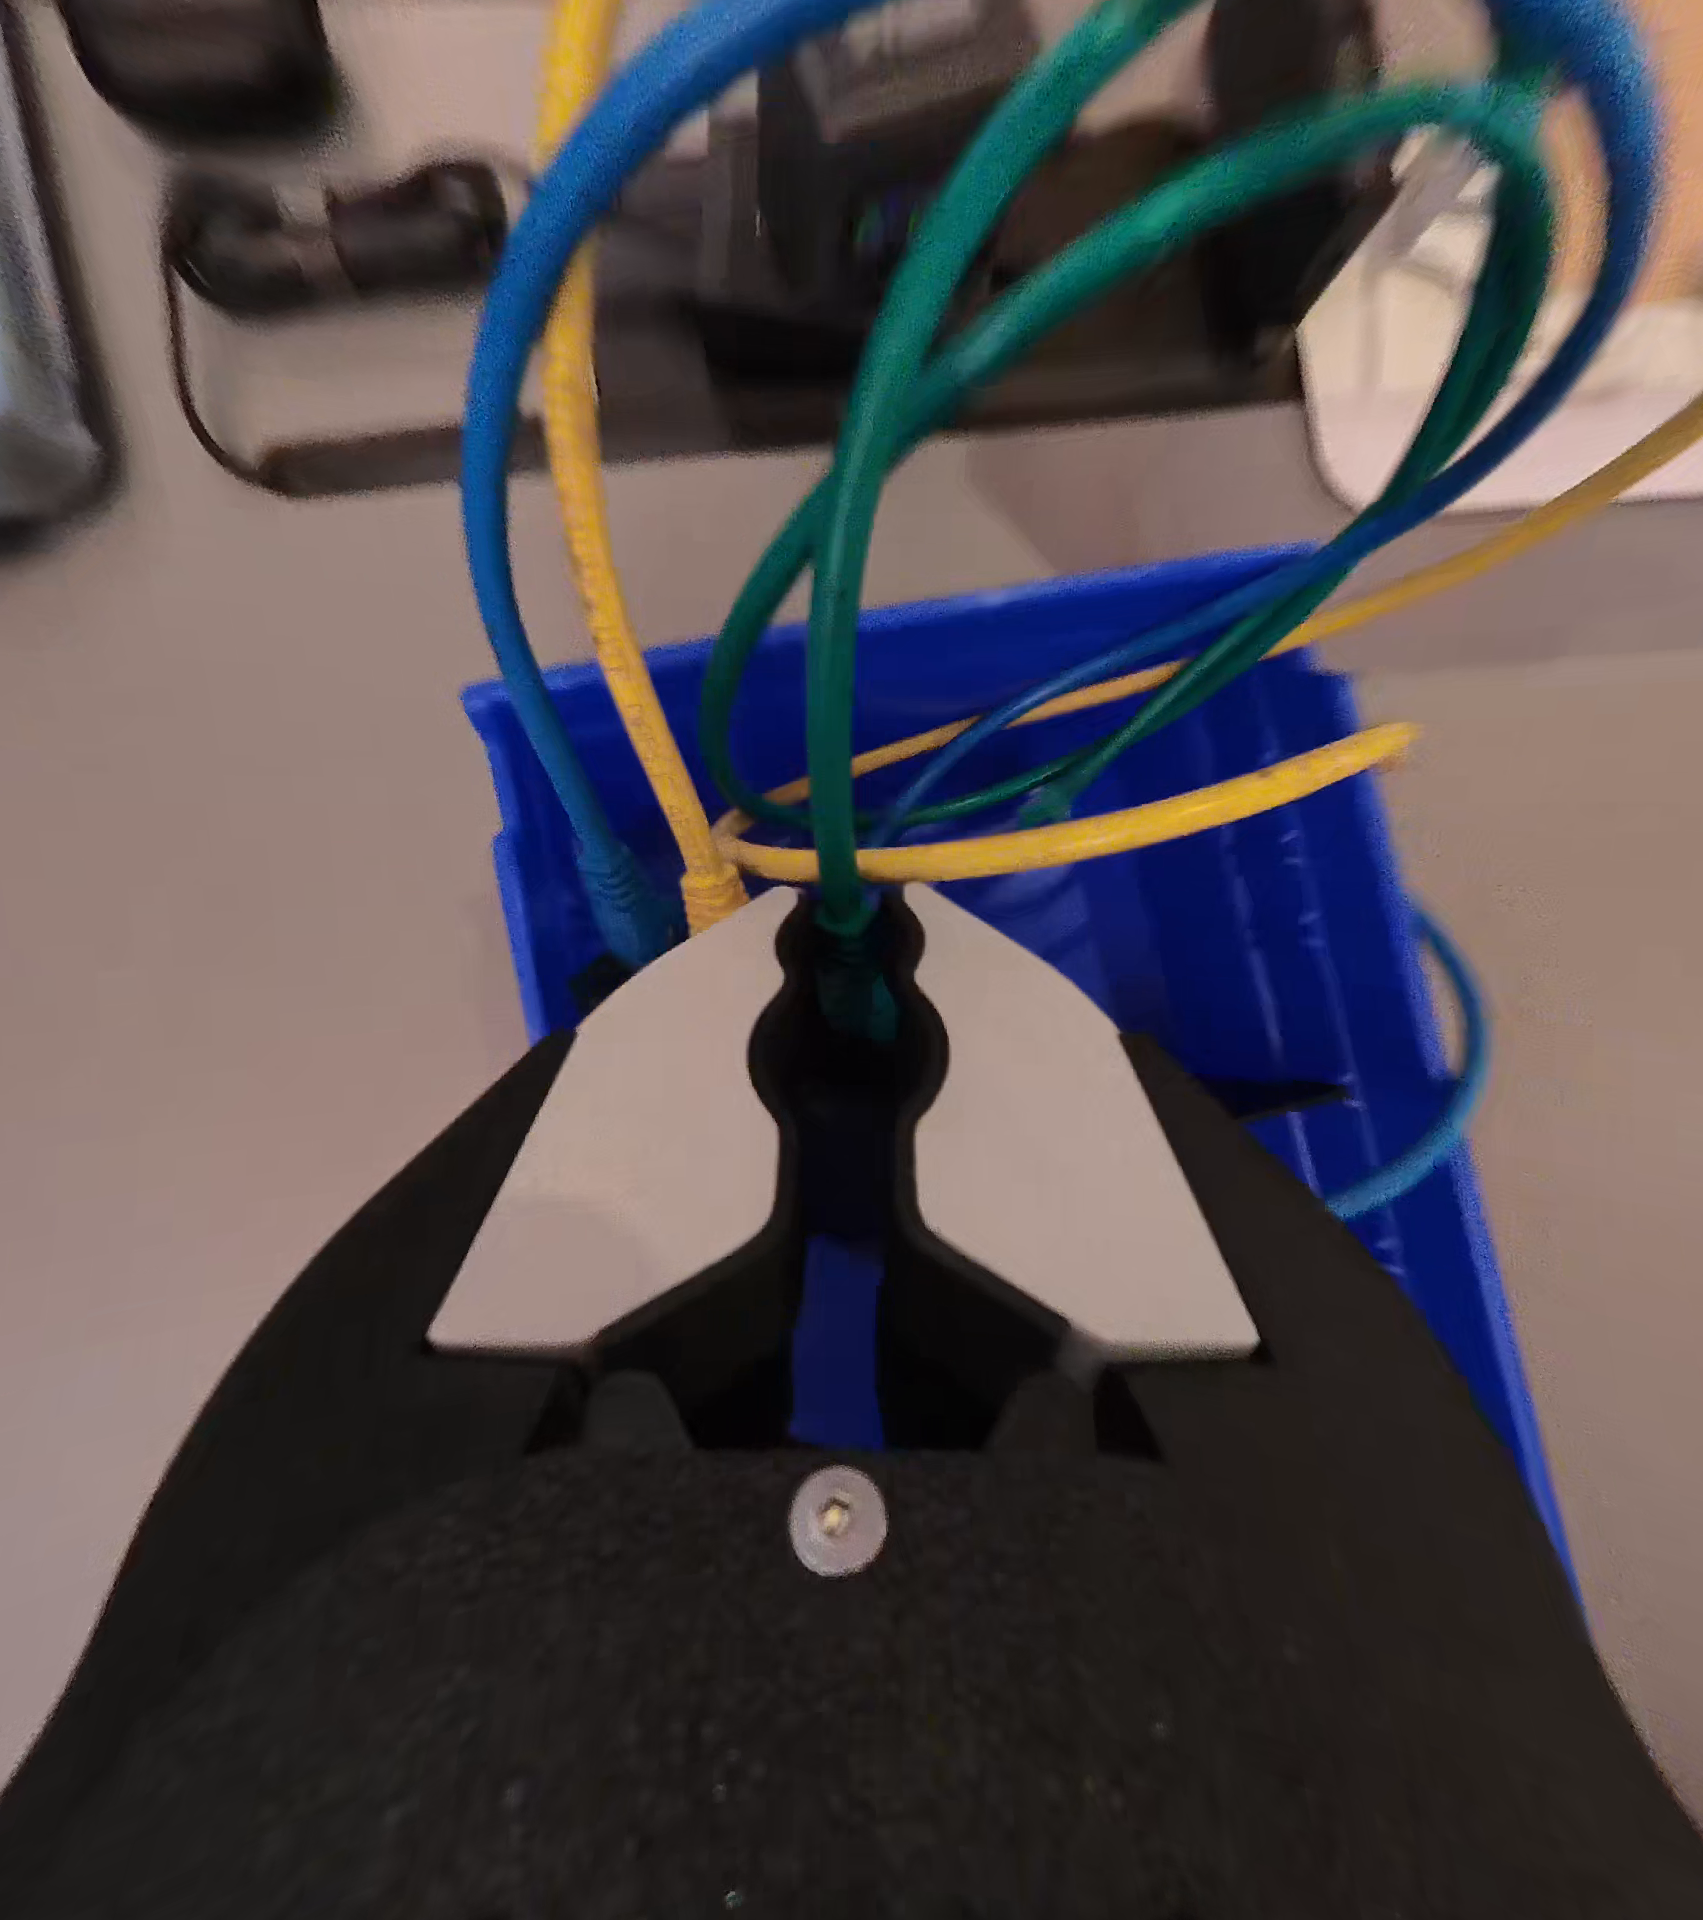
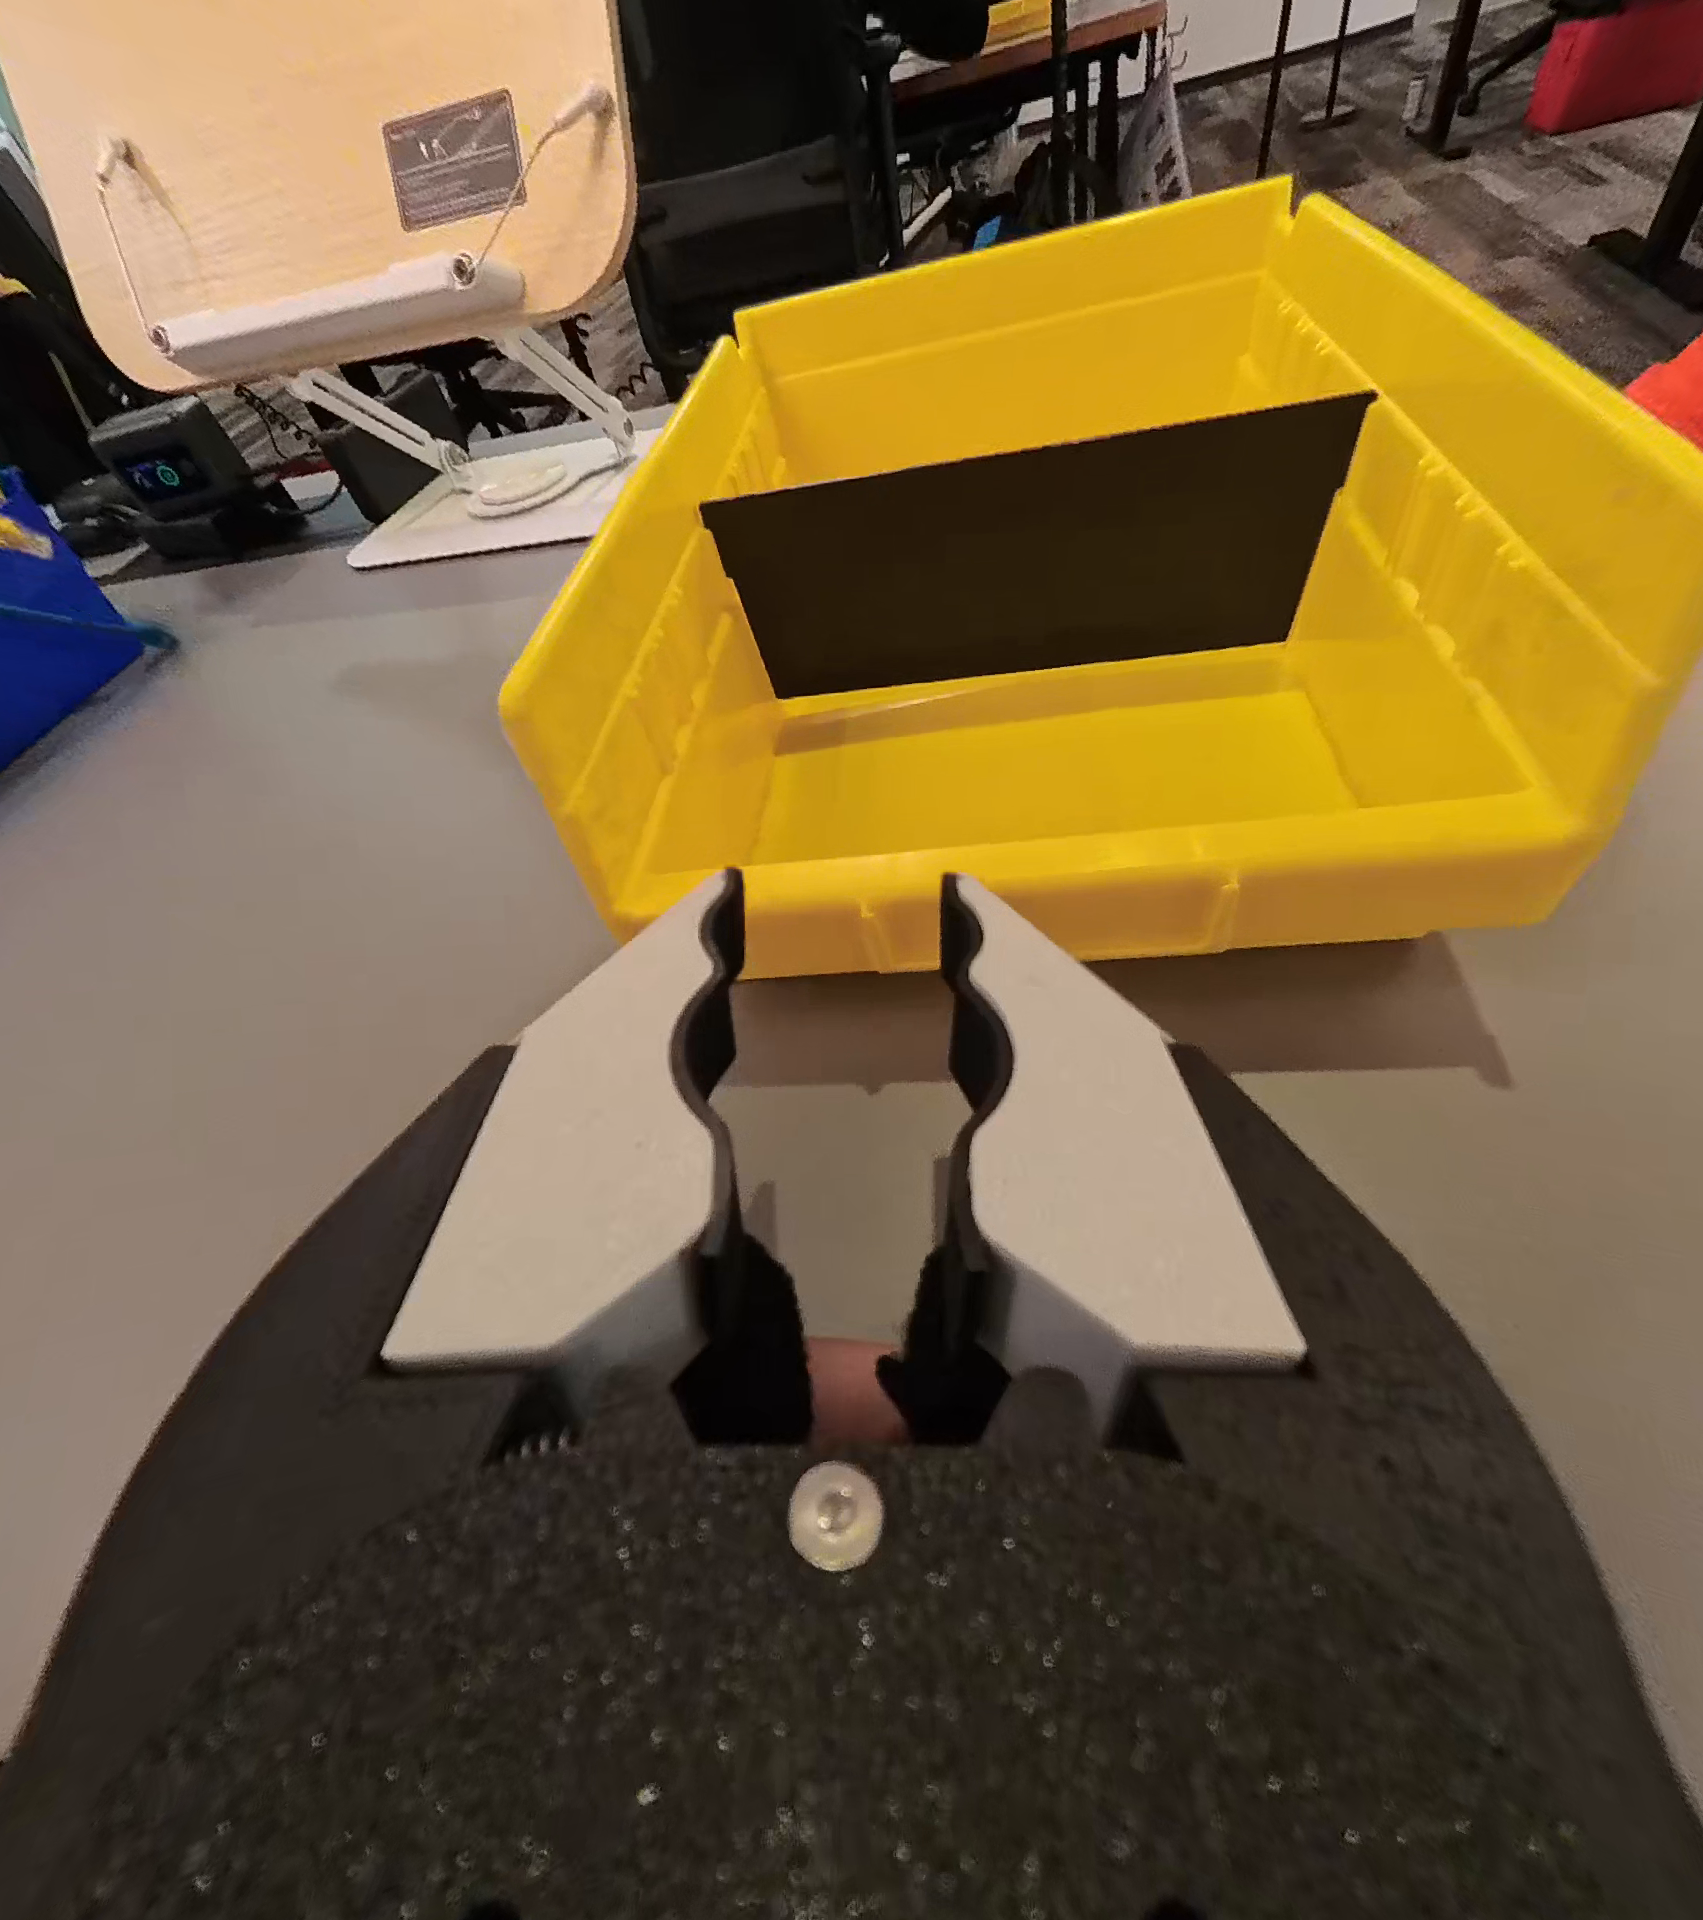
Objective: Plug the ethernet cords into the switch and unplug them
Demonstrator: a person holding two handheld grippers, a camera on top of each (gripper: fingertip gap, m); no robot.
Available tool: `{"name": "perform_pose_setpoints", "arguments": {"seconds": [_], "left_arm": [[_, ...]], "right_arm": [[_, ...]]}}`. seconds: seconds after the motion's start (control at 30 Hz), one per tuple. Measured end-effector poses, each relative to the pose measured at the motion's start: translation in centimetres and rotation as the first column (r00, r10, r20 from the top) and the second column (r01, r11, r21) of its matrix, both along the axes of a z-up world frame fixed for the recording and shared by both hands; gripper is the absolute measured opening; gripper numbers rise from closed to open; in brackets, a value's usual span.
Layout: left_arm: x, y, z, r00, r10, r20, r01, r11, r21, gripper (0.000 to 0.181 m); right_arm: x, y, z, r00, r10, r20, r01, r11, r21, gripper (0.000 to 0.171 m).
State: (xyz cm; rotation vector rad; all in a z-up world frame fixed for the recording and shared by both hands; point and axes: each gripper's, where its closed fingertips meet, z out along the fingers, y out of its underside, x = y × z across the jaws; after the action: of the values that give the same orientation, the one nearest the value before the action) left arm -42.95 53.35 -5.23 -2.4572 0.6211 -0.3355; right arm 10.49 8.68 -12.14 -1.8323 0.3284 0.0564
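With our left gripper (image 1: 849, 935) clenched on the green cord (image 1: 852, 644) above the blue bin (image 1: 1273, 935), we pull straight; right gripper (image 2: 842, 914) waits released.

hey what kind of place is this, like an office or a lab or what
Probably an office or lab workspace. A grey table holds a yellow bin and a blue bin with ethernet cords, and desk legs stand on carpet behind.
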Motion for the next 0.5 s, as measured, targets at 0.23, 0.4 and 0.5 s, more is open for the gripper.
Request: {"name": "perform_pose_setpoints", "arguments": {"seconds": [0.23, 0.4, 0.5], "left_arm": [[5.1, -5.7, 11.1, 0.973, -0.189, 0.134, 0.146, 0.949, 0.278, 0.012], [12.3, -11.8, 12.6, 0.919, -0.358, 0.164, 0.284, 0.891, 0.353, 0.012], [17.5, -15.6, 11.5, 0.862, -0.448, 0.238, 0.349, 0.864, 0.362, 0.012]], "right_arm": [[-5.0, 0.7, 4.3, 0.986, 0.163, -0.041, -0.157, 0.980, 0.120, 0.042], [-15.8, 3.4, 8.9, 0.867, 0.473, -0.157, -0.439, 0.874, 0.207, 0.048], [-22.5, 6.0, 9.4, 0.773, 0.617, -0.145, -0.597, 0.786, 0.160, 0.050]]}}
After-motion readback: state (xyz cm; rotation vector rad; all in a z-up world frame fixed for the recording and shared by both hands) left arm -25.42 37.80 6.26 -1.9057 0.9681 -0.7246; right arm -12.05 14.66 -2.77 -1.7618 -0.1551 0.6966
